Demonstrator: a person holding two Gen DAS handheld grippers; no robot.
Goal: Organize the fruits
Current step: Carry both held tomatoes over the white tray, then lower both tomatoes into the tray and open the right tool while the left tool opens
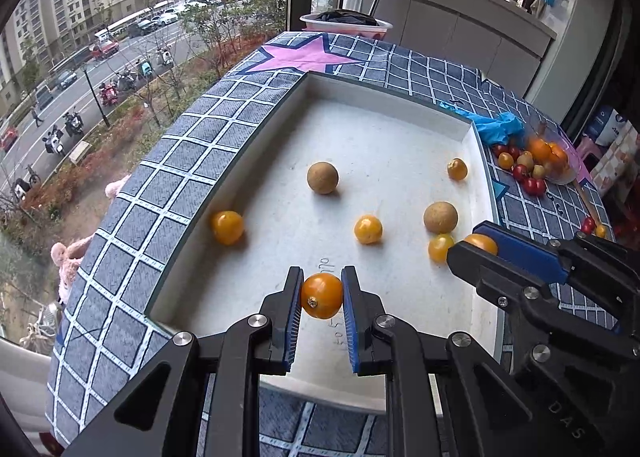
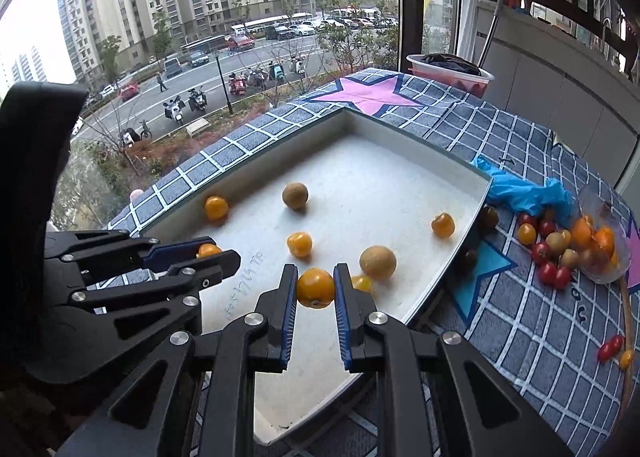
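Observation:
A white tray (image 1: 400,105) on the checked cloth holds several yellow tomatoes and two brown round fruits (image 1: 322,177) (image 1: 440,217). My left gripper (image 1: 321,295) is shut on a yellow tomato (image 1: 322,295) just above the tray's near part. My right gripper (image 2: 316,288) is shut on another yellow tomato (image 2: 315,287) over the tray's near right part. Each gripper shows in the other's view, the right gripper (image 1: 480,243) on the right and the left gripper (image 2: 210,251) on the left. A pile of red, yellow and orange fruits (image 2: 568,245) lies right of the tray.
A blue glove (image 2: 528,193) lies by the tray's far right corner. A clear plastic container (image 2: 604,241) lies on its side among the pile. Two loose tomatoes (image 2: 616,351) sit near the table's right edge. A white tub (image 2: 448,73) stands at the far end by the window.

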